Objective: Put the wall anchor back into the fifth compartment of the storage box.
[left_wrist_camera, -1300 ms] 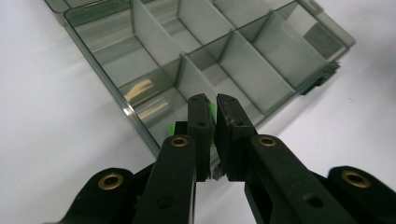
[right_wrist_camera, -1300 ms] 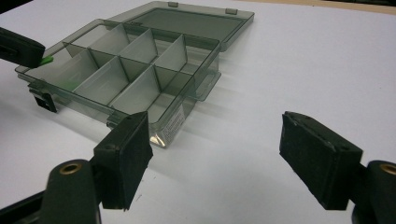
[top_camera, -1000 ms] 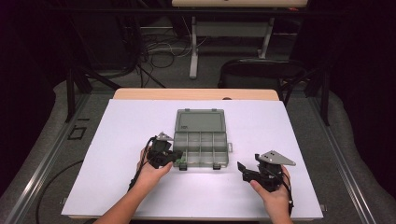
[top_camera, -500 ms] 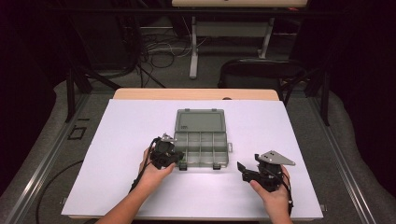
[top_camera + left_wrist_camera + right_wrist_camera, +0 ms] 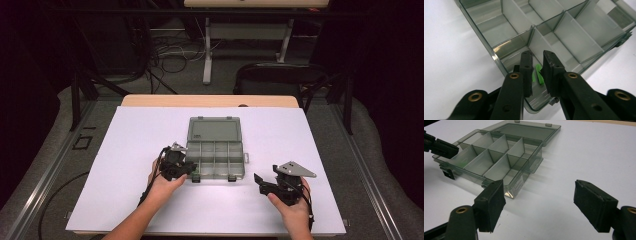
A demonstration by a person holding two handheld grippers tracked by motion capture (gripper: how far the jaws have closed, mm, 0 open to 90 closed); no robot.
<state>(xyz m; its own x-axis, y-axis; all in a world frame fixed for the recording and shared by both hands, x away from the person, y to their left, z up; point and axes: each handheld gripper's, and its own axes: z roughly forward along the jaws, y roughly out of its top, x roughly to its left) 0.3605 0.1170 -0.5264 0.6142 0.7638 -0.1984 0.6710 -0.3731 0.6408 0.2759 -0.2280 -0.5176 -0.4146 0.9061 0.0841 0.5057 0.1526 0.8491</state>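
Here the left claw [image 5: 537, 68], its jaws just parting, leaves a green piece [image 5: 538, 74] lying in a corner compartment of the open box [image 5: 216, 159], other compartments bare, while the right claw [image 5: 537, 205] waits wide open.

One clear organiser box [image 5: 216, 155] lies open on the table, its tray split into eight compartments as far as the high view lets me count. Two green pieces [image 5: 538, 74] sit in a corner compartment. Two grippers are in use.

Left gripper [image 5: 537, 72] sits hemmed in by the organizer box [image 5: 215, 150] corner wall and dividers [image 5: 571, 35]. Right gripper [image 5: 539, 202] has bare table [image 5: 586, 157] ahead, box off to its left.
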